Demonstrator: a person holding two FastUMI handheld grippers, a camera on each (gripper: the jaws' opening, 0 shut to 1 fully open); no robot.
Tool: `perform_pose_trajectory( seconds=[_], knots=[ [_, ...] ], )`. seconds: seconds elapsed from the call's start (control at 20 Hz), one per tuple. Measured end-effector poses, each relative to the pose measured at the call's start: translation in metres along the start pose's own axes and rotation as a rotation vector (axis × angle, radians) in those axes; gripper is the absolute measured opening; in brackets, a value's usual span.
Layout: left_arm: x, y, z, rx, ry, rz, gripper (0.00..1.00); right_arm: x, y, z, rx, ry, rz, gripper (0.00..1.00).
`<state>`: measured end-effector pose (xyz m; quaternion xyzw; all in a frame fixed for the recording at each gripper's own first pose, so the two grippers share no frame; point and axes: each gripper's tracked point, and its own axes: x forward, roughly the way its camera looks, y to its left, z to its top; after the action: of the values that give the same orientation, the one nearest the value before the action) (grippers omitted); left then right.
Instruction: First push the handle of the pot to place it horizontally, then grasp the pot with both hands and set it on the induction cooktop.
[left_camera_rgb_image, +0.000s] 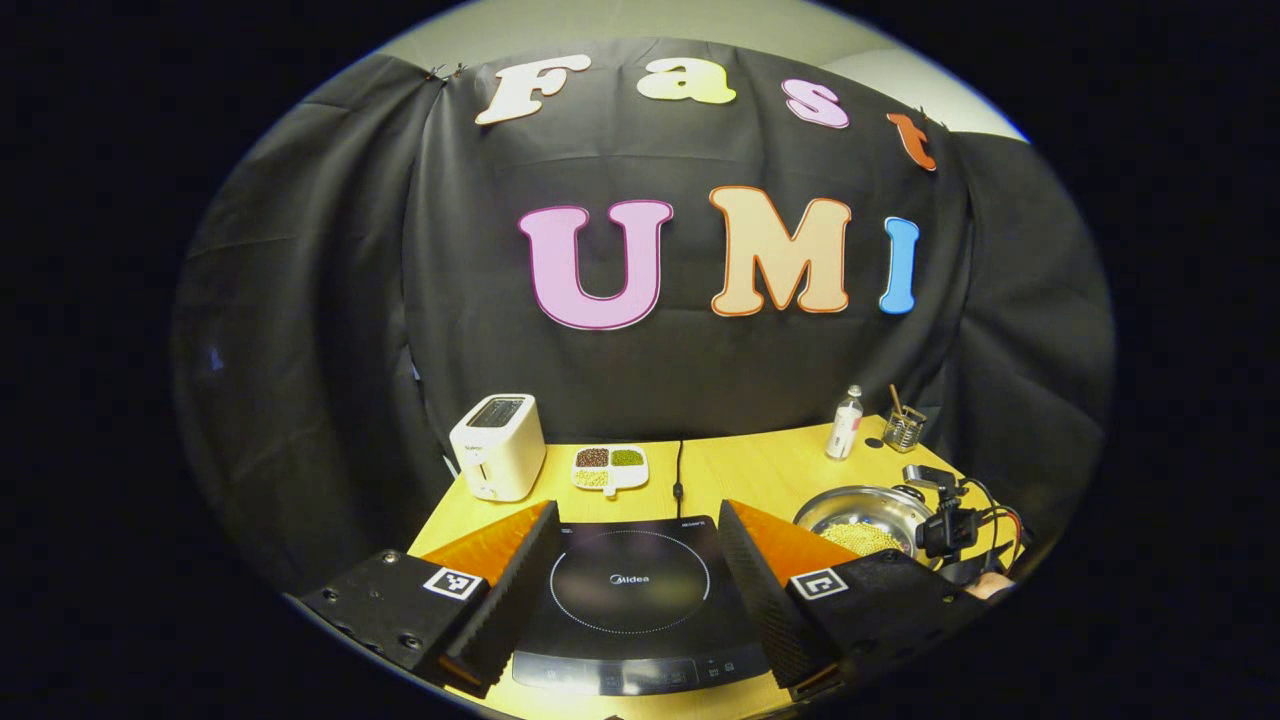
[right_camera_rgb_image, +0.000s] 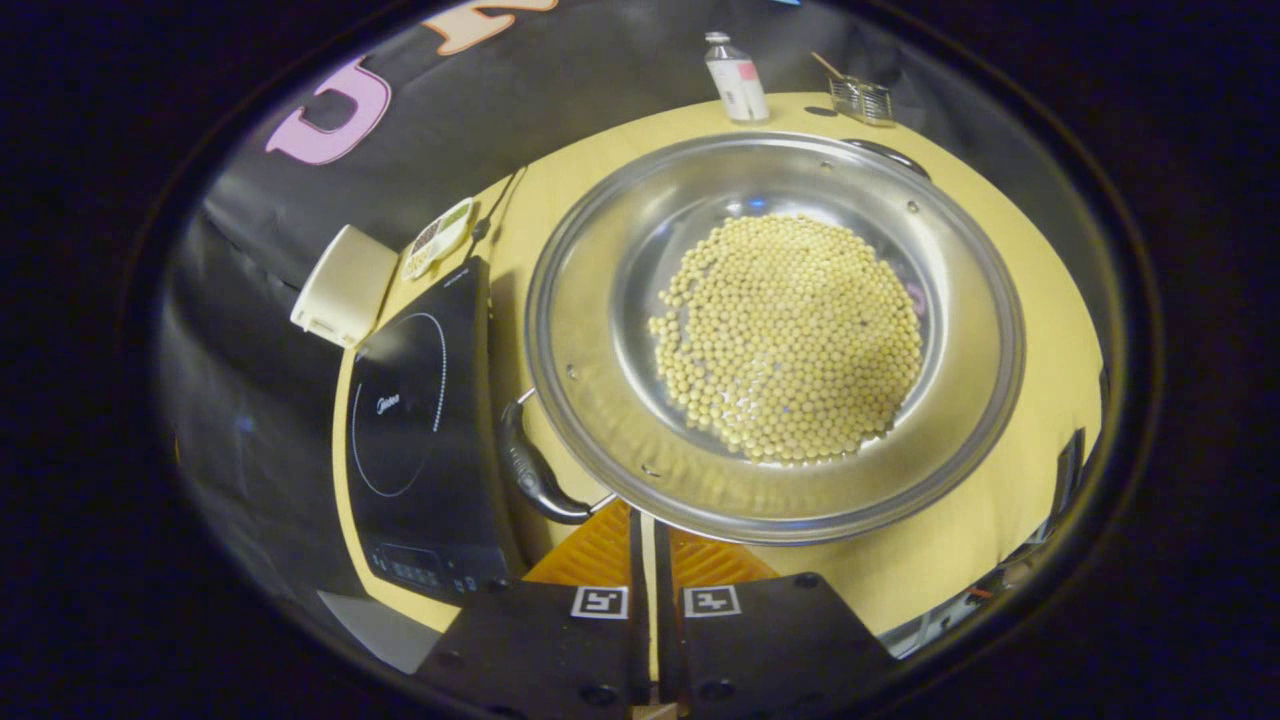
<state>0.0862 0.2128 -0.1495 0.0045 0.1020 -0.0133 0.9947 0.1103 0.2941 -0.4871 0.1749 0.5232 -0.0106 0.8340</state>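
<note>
**Pot beside the cooktop, handle at my right fingertips**

My left gripper (left_camera_rgb_image: 635, 560) hangs with its fingers spread wide, the induction cooktop (left_camera_rgb_image: 630, 590) framed between them. The steel pot (right_camera_rgb_image: 775, 335), filled with soybeans (right_camera_rgb_image: 790, 335), sits on the table (right_camera_rgb_image: 960, 540) just ahead of my right gripper (right_camera_rgb_image: 645, 535), whose fingers are nearly together, gripping nothing. The pot's black handle (right_camera_rgb_image: 535, 470) lies just left of them, beside the cooktop.

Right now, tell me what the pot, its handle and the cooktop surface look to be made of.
The pot looks like polished stainless steel: silvery, with blurred reflections along its wall. Its handle is black, probably plastic, with a dull sheen, on thin metal struts. The induction cooktop appears to be black glass or glass-ceramic: flat, glossy, with a printed white ring.
</note>
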Motion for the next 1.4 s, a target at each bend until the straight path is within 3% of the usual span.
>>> perform_pose_trajectory(
  seconds=[0.15,0.5,0.55,0.6,0.7,0.95,1.05,1.3,1.35,1.4],
  knots=[
    [0.0,0.002,-0.006,-0.011,0.012,0.002,0.93,0.009,0.018,0.006,0.046,-0.008,0.02,0.06],
    [0.004,0.011,-0.022,-0.036,0.057,0.016,0.96,0.024,0.051,0.024,0.068,-0.034,0.026,0.06],
    [0.005,0.012,-0.023,-0.04,0.062,0.017,0.96,0.025,0.054,0.026,0.072,-0.037,0.026,0.0],
    [0.005,0.012,-0.024,-0.043,0.066,0.018,0.96,0.026,0.057,0.028,0.081,-0.038,0.03,0.05],
    [0.007,0.01,-0.024,-0.049,0.066,0.015,0.96,0.028,0.06,0.033,0.095,-0.036,0.037,0.04],
    [0.014,0.002,-0.033,-0.092,0.094,-0.012,0.96,0.028,0.064,0.034,0.068,-0.038,0.042,0.04],
    [0.017,-0.003,-0.037,-0.108,0.105,-0.027,1.0,0.017,0.068,0.027,0.044,-0.019,0.079,0.0],
    [0.028,-0.026,-0.052,-0.167,0.158,-0.085,0.96,-0.028,0.029,0.03,-0.036,-0.077,0.061,0.07],
    [0.03,-0.033,-0.056,-0.183,0.173,-0.102,0.96,-0.037,0.023,0.034,-0.038,-0.086,0.072,0.19],
    [0.033,-0.041,-0.058,-0.199,0.184,-0.122,0.96,-0.046,0.013,0.04,-0.034,-0.099,0.074,0.12]
  ],
)
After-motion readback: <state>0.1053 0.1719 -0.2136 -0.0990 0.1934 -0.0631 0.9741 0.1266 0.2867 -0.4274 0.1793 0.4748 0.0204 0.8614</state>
